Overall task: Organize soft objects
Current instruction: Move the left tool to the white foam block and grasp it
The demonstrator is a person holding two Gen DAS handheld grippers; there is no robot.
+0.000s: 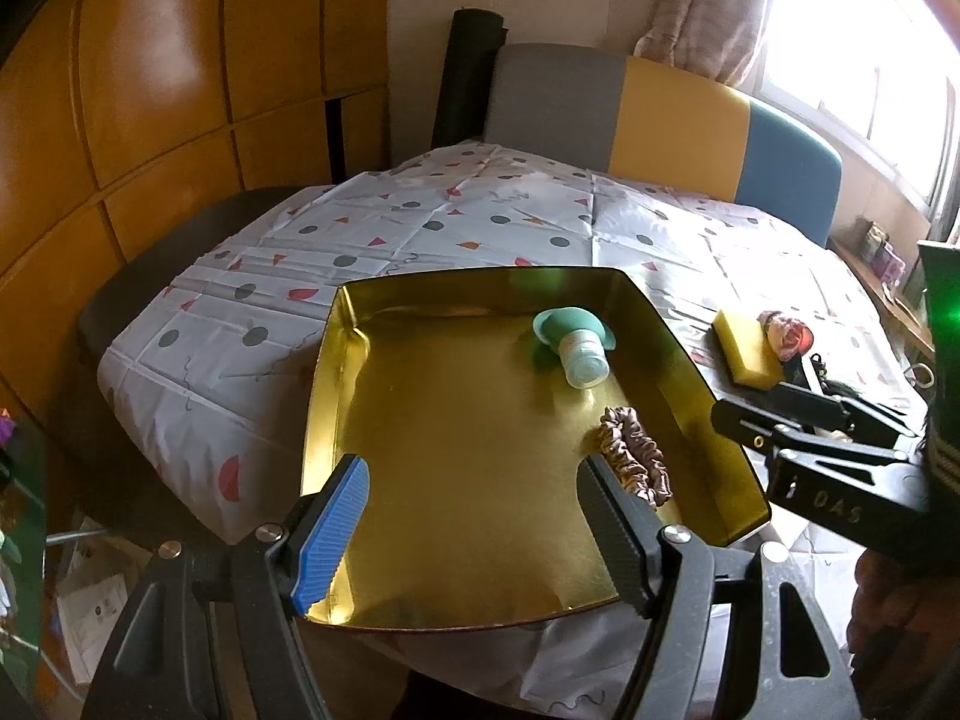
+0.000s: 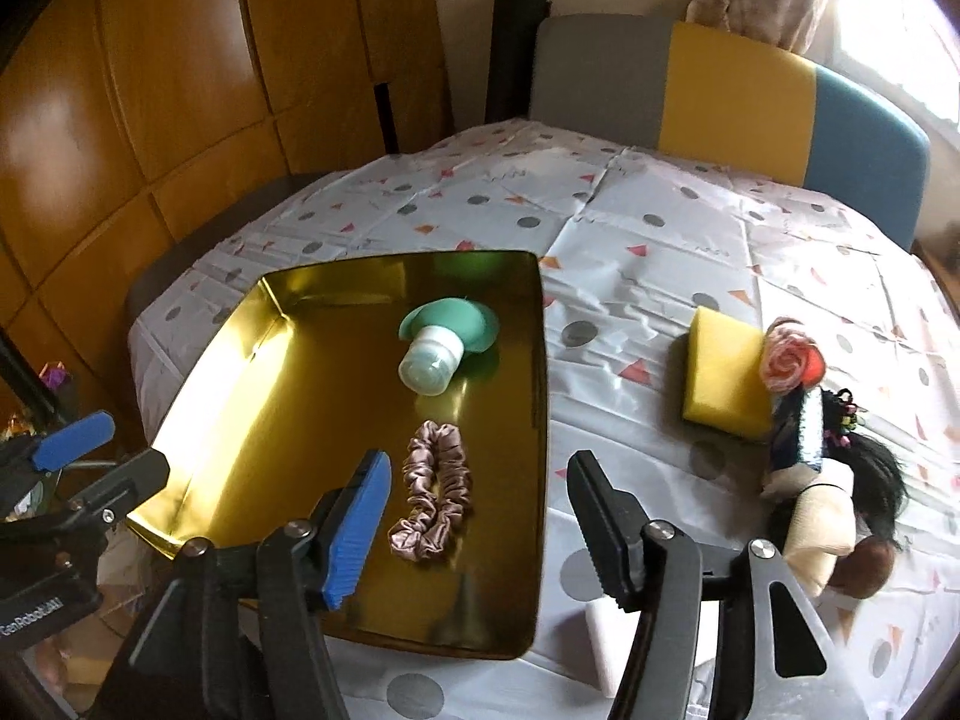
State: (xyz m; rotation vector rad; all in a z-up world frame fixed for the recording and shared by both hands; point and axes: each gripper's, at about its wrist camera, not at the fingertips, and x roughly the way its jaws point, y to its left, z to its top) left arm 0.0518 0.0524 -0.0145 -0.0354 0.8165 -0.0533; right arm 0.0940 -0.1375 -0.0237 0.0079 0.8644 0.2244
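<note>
A gold metal tray [image 1: 336,372] [image 2: 240,324] lies on the table. In it are a teal squeeze bottle [image 1: 573,342] [image 2: 438,342] and a pink satin scrunchie [image 1: 636,456] [image 2: 435,486]. On the cloth to the tray's right lie a yellow sponge [image 1: 747,354] [image 2: 723,381], a pink and orange fabric flower [image 1: 786,333] [image 2: 789,360] and a doll with black hair [image 2: 840,480]. My left gripper [image 1: 474,498] is open and empty over the tray's near edge. My right gripper [image 2: 480,492] is open and empty over the tray's right rim, beside the scrunchie; it also shows in the left wrist view [image 1: 828,420].
A white tablecloth [image 2: 630,228] with dots and triangles covers the round table. A grey, yellow and blue chair back [image 1: 660,114] stands behind it. Wooden cabinets [image 1: 150,90] line the left wall. A window with a curtain [image 1: 708,0] is at the right.
</note>
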